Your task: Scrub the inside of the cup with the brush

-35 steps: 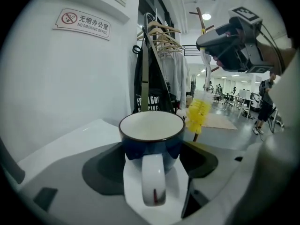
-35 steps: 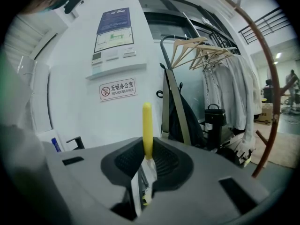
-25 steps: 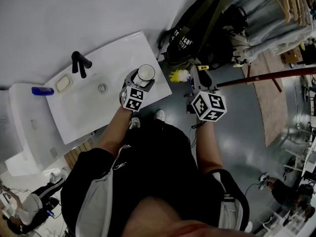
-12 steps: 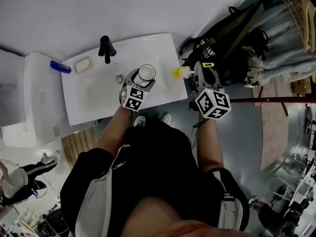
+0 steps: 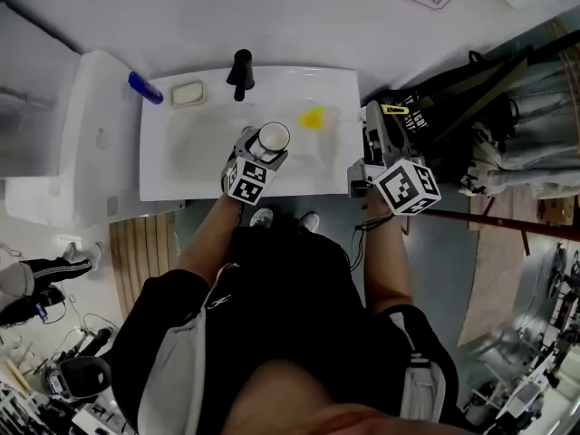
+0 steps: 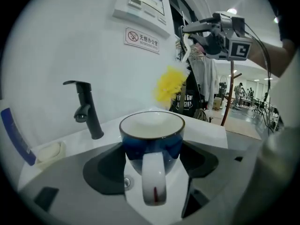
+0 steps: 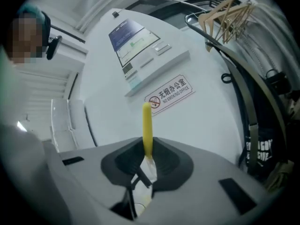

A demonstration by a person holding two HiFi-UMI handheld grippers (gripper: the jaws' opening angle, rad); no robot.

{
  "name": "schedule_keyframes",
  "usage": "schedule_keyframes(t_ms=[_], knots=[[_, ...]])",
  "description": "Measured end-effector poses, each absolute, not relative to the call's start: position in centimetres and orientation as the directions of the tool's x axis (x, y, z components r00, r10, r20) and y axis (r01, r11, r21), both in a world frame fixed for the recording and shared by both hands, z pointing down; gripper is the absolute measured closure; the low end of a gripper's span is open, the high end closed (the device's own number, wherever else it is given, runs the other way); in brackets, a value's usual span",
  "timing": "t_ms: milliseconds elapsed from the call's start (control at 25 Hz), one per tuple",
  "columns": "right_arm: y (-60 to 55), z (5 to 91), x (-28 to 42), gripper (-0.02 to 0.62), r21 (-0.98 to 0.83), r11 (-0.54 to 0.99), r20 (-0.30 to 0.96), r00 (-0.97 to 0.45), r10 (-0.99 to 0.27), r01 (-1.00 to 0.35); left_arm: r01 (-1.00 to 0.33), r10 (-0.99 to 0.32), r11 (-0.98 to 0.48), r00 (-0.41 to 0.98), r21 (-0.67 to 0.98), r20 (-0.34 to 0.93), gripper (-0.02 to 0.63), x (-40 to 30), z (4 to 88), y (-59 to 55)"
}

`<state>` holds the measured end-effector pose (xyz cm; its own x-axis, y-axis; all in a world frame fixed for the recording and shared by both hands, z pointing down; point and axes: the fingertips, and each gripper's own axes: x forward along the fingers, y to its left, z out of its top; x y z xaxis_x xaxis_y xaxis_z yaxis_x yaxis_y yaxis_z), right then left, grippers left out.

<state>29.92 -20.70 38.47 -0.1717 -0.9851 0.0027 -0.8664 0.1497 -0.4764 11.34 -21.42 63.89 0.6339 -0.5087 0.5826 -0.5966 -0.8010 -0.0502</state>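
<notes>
Your left gripper (image 6: 152, 159) clamps the cup (image 6: 151, 134), mouth up between its jaws; your right gripper (image 7: 146, 161) pinches the brush (image 7: 147, 123). Approach step: bristles (image 6: 169, 82) hang past your left jaws, outside the cup. Next, lower them in.

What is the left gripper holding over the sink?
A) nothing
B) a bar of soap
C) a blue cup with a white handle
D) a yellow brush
C: in the left gripper view, the left gripper has its jaws closed on the blue cup, with the handle toward the camera. The yellow brush is in the right gripper.
</notes>
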Motion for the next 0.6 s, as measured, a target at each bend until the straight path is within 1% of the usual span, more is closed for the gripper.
schedule_keyframes(t_ms=[160,280,600], knots=[[-21.4,36.7,27.5,0.54,-0.544,0.24,-0.051,-0.253,-0.966,-0.804,-0.627,-0.526,-0.778,0.614,-0.041,0.589,0.244,9.7,64.3,-21.1],[-22.1,36.9,25.4,0.54,-0.583,0.274,-0.043,-0.308,-0.95,-0.764,-0.639,-0.534,-0.768,0.608,-0.036,0.587,0.244,8.7,64.4,-21.2],[-23.3,38.9,20.0,0.54,-0.588,0.348,-0.007,-0.425,-0.905,-0.73,-0.637,-0.536,-0.77,0.606,-0.045,0.587,0.244,7.4,63.8,-21.0]])
